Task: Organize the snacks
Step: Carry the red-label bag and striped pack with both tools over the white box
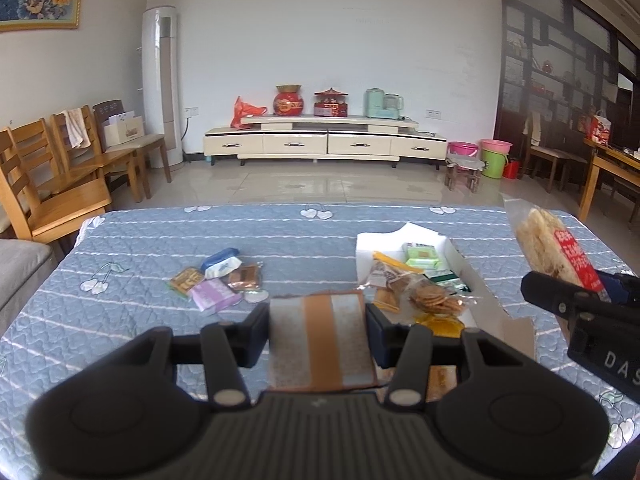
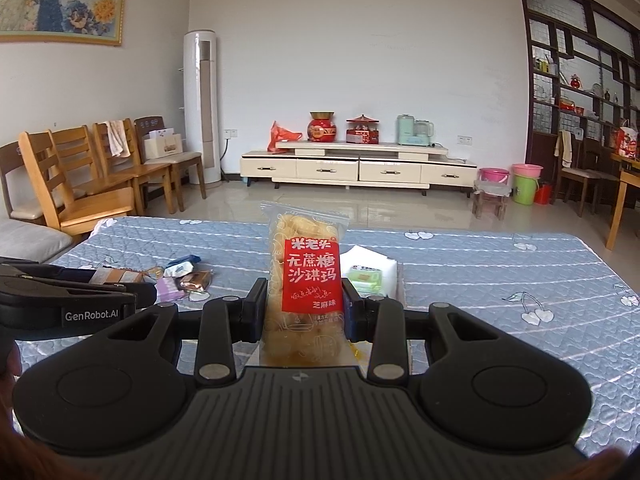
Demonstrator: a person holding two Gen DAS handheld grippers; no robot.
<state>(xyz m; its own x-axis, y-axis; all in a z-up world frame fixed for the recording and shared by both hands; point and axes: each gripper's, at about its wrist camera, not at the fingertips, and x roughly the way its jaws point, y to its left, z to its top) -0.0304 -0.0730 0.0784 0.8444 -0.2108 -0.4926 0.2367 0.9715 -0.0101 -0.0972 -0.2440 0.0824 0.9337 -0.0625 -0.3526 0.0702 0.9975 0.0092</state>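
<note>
Several snacks are already laid in the white box (image 1: 452, 254); two more are clamped in the left gripper (image 1: 318, 322) and right gripper (image 2: 304, 304), while a small pile (image 1: 218, 280) is left beside the box.

Red-labelled snack pack (image 2: 306, 276) upright; brown-striped packet (image 1: 322, 342) flat above quilted table (image 1: 160, 232).

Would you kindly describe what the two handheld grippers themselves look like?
Both are matte black plastic: a ribbed central body, round caps either side, silver pivot pins, linkage arms to flat fingers. The left gripper bears white "GenRobot.AI" lettering; the right gripper shows "DAS". No cables or sleeves are visible.
</note>
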